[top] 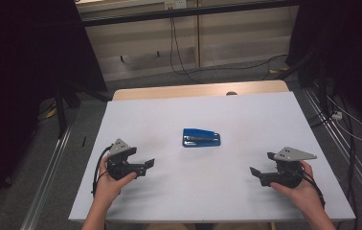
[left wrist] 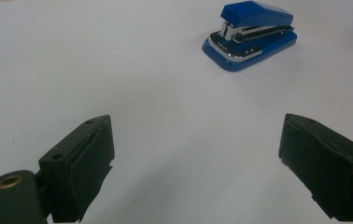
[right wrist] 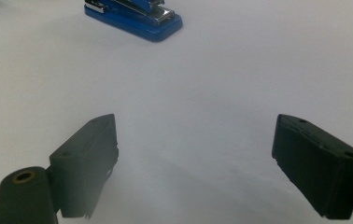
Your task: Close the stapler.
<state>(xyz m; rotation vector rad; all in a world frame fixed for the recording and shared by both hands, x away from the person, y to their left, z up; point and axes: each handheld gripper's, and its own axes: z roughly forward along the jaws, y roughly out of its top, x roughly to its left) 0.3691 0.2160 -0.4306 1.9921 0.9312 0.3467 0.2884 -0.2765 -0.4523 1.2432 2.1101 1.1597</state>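
A small blue stapler (top: 201,137) with a chrome middle lies flat near the centre of the white table (top: 227,110). My left gripper (top: 144,165) hovers at the near left, a hand holding it, jaws wide apart and pointing right toward the stapler (left wrist: 250,35), which lies well ahead at upper right in the left gripper view. My right gripper (top: 261,164) sits at the near right, also held by a hand, jaws open and empty. In the right gripper view the stapler (right wrist: 135,17) lies far ahead at upper left. Nothing is between either pair of jaws.
The white table top has a wooden strip (top: 198,89) along its far edge. Beyond it are grey floor, loose cables (top: 179,62) and a pale panelled wall. Metal rails (top: 50,167) run along the floor on both sides, with dark stands at the left.
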